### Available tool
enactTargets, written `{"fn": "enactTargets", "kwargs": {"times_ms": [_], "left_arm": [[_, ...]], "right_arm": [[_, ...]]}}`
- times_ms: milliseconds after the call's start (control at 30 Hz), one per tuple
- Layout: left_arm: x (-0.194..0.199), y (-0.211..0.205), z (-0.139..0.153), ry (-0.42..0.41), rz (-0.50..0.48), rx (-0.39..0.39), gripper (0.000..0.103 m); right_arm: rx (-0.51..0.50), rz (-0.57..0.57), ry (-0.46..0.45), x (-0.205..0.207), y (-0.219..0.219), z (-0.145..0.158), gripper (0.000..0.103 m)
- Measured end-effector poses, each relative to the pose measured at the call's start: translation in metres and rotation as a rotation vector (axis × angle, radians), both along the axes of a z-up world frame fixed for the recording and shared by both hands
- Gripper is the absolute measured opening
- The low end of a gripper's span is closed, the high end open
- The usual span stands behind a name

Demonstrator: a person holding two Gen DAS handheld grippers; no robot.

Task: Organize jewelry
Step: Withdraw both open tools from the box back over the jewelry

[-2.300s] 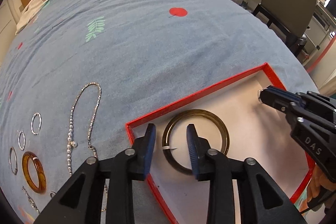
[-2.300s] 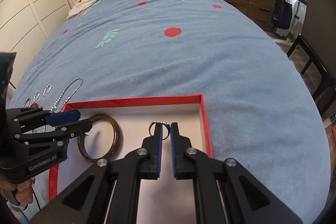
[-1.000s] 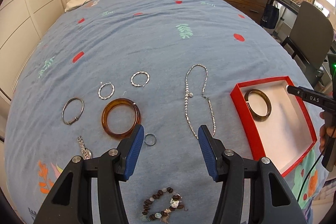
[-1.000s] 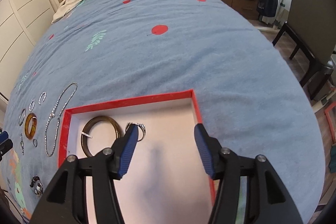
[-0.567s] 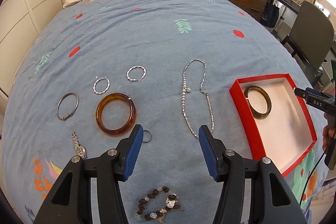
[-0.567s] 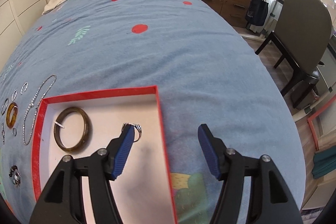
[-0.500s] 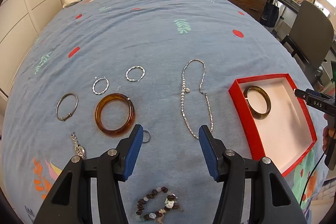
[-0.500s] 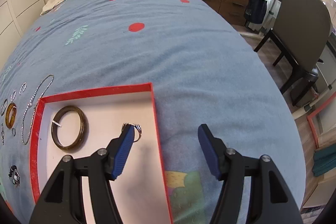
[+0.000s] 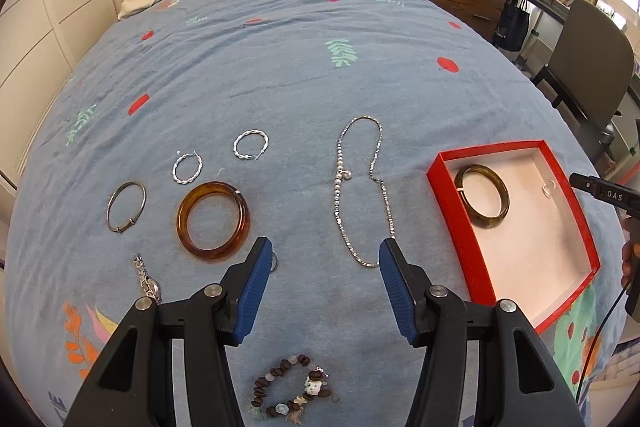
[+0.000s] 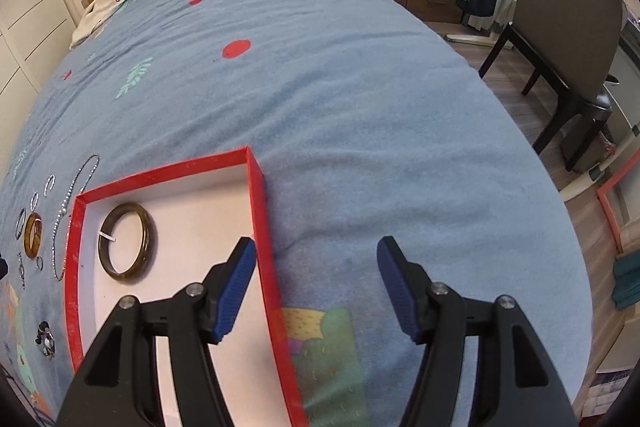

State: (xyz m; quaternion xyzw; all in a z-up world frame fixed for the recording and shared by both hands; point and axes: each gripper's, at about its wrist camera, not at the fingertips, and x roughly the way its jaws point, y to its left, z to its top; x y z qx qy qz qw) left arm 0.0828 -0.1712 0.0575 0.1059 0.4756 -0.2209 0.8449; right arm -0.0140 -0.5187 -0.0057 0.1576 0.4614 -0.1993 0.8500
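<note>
Both grippers hang over a blue bedspread [image 9: 304, 91] with their jaws wide apart and nothing between them. The left gripper [image 9: 325, 285] sits above the loose jewelry; the right gripper [image 10: 314, 283] straddles the right wall of a red box [image 10: 258, 187], its left finger over the box's pale lining and its right finger over the bedspread. From the left wrist view the box [image 9: 444, 195] lies to the right, and in it rest a dark olive bangle [image 9: 482, 202] near the far left corner and a small silver ring [image 9: 549, 187] well apart from it toward the right wall. The right wrist view shows the same bangle [image 10: 128, 242] flat on the lining; the ring is hidden there. On the bedspread left of the box a beaded silver necklace [image 9: 362, 187] lies in a long loop, its near end just beyond the left gripper's right finger. Farther left are an amber bangle [image 9: 213, 219], 2 twisted silver hoops [image 9: 251, 144] and [image 9: 187, 168], and a thin grey bracelet [image 9: 126, 206]. A small ring [image 9: 273, 263] lies partly behind the left finger, and a silver watch [image 9: 147, 281] sits near it to the left. A brown bead bracelet [image 9: 292, 391] lies low between the gripper's arms. The tip of the right gripper, marked DAS, shows at the right edge past the box.
</note>
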Motion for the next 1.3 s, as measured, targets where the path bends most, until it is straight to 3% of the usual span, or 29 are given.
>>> {"fn": "enactTargets", "kwargs": {"times_ms": [367,833,1300], "left_arm": [[-0.013,0.008,0.019,-0.023,-0.009,-0.009,0.055],[-0.046,0.134,0.053,-0.1,0.129,0.01,0.055],[-0.06,0.231,0.036,-0.09,0.257,-0.007,0.055]], "right_arm": [[0.016,0.049,-0.06,-0.008,0.023,0.027,0.061],[0.043,0.215,-0.181,-0.033,0.14,0.081,0.061],[0.045,0.363,-0.203,-0.04,0.245,0.086,0.061]]}}
